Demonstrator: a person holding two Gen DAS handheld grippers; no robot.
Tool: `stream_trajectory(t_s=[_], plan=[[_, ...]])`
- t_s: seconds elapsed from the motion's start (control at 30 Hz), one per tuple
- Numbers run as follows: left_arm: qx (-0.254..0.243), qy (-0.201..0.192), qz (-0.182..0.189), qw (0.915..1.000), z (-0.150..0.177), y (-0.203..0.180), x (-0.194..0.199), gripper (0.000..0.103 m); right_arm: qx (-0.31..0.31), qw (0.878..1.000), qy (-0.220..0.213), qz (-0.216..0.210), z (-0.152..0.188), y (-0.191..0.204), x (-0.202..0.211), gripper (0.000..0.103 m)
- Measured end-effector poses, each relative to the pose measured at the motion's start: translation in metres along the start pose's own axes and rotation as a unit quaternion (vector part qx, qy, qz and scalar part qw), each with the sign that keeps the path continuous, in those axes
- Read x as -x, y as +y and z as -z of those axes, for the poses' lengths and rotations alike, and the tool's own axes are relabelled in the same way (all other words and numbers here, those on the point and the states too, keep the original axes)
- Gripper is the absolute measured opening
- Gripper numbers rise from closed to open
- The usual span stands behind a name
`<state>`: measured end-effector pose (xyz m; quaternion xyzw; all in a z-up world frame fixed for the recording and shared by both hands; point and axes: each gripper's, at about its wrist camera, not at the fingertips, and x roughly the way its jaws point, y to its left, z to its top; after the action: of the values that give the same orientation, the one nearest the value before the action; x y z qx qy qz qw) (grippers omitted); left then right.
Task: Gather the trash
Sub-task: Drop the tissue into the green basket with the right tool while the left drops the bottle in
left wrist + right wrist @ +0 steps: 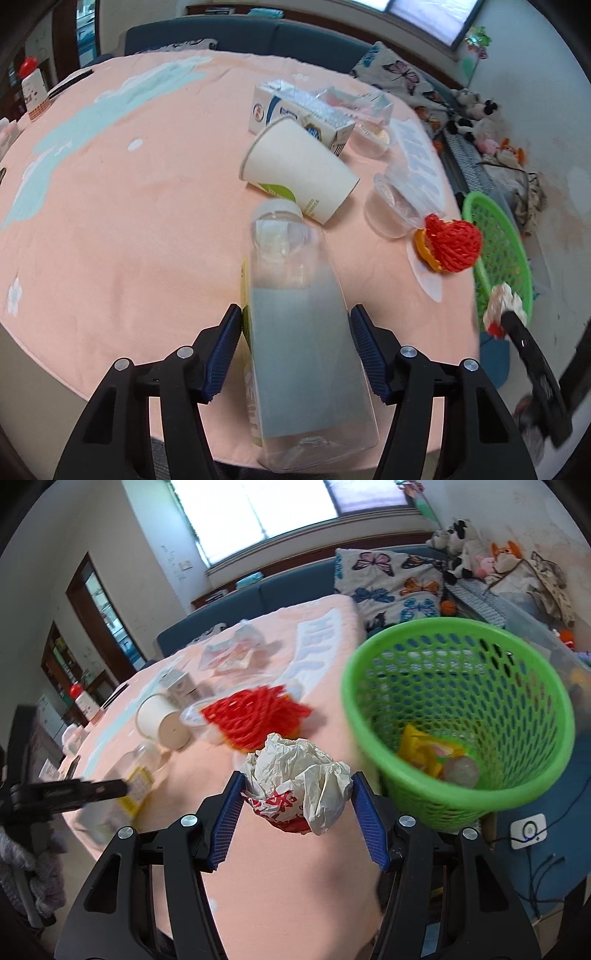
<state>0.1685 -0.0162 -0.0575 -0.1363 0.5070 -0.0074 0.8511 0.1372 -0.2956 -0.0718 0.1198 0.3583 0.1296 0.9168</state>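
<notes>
The pink-clothed table (129, 206) filled both views, and off its far right edge stood the green mesh basket (458, 716), already holding a yellow wrapper (424, 753) and a pale round lid. Scattered across the cloth lay the rest of the litter: a milk carton (295, 114), a tipped paper cup (299, 170), clear plastic cups (391, 210) and a red foam fruit net (452, 242).

Nearest the left wrist camera, a clear plastic bottle (299, 332) lay lengthwise between the pads of the left gripper (295, 347). The left pad sat against the bottle's label; the right pad looked just at its side, so the jaws stood about half open around it, and whether the grip was firm yet could not be told.

The right gripper (297, 801) was clamped on a crumpled white-and-red paper wrapper (299, 782), carried above the table edge just beside the basket rim.

The step in hand looked like delivery: wrapper going to the basket while the bottle got picked up. Next, the right hand would need to travel over the rim and spread its jaws; the left would need to squeeze before lifting, since a smooth bottle may slip.
</notes>
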Motion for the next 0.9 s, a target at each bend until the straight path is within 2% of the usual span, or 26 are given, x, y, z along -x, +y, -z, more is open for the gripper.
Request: stream_trajectory(t_s=[0.23, 0.37, 0.6, 0.8, 0.9], plan=[[-0.014, -0.012, 0.010, 0.9998, -0.006, 0.011, 0.011, 0.057, -0.030, 0.999, -0.014, 0.026, -0.018, -0.028, 0.005, 0.059], [-0.033, 0.008, 0.010, 0.9994, -0.005, 0.010, 0.001, 0.057, -0.040, 0.999, -0.021, 0.030, -0.020, -0.035, 0.009, 0.059], [-0.054, 0.037, -0.006, 0.9979, -0.002, 0.007, -0.019, 0.057, -0.045, 0.998, -0.018, 0.034, -0.019, -0.040, 0.009, 0.059], [-0.056, 0.037, -0.019, 0.9976, -0.006, 0.002, -0.027, 0.064, -0.045, 0.998, -0.015, 0.036, -0.020, -0.041, 0.005, 0.059], [-0.061, 0.033, -0.035, 0.9970, -0.009, 0.000, -0.031, 0.063, -0.046, 0.998, -0.015, 0.039, -0.023, -0.043, 0.003, 0.059]])
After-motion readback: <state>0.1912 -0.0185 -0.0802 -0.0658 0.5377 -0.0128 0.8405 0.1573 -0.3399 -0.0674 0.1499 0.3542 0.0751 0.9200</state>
